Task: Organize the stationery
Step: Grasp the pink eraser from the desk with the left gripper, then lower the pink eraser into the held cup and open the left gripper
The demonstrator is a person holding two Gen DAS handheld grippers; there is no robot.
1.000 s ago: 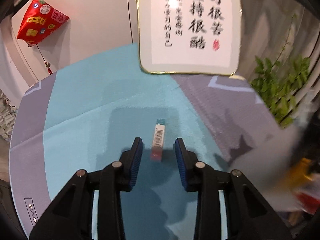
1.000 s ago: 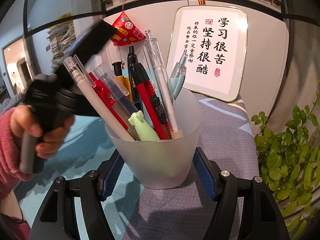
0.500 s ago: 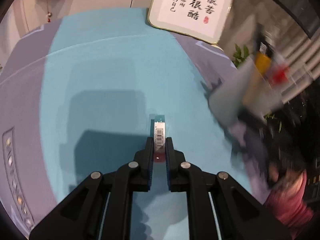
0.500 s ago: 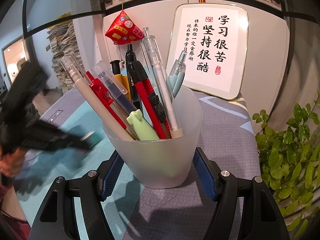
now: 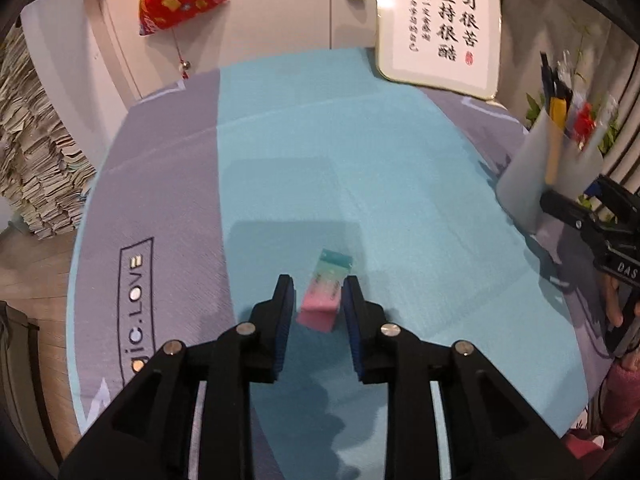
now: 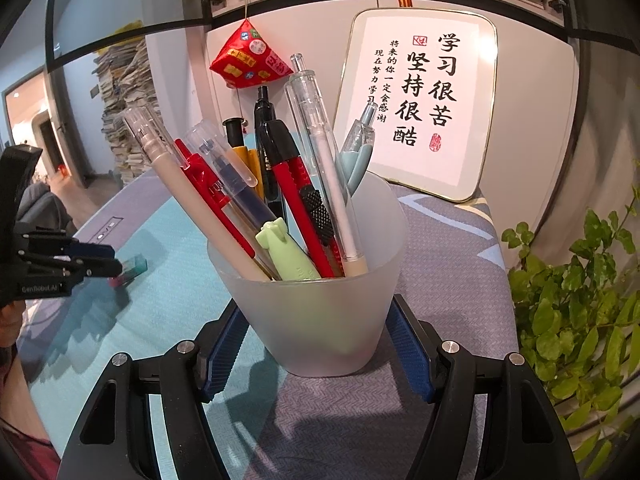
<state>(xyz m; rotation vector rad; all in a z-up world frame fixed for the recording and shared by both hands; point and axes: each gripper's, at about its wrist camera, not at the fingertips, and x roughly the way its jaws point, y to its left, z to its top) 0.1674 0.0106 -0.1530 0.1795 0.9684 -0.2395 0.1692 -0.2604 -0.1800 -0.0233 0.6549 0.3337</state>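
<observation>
The left claw (image 5: 318, 300) reached low and level over the teal-and-grey cloth surface (image 5: 280, 152), its ribbed blue pads parted, straddling the small pink-to-teal rectangular eraser (image 5: 325, 300), which sat tilted, its right side against one pad. The right claw (image 6: 316, 344) stood spread wide around the frosted translucent plastic cup (image 6: 316, 320) crammed with pens, pads flanking its smooth walls.

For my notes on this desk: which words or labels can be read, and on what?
"学习很苦 坚持很酷": framed sign.
"LOVE": grey table mat.
"DAS": right gripper.
"CenRobot.AI", roughly: left gripper.
Eraser print and sign's small columns: too blurred.
</observation>
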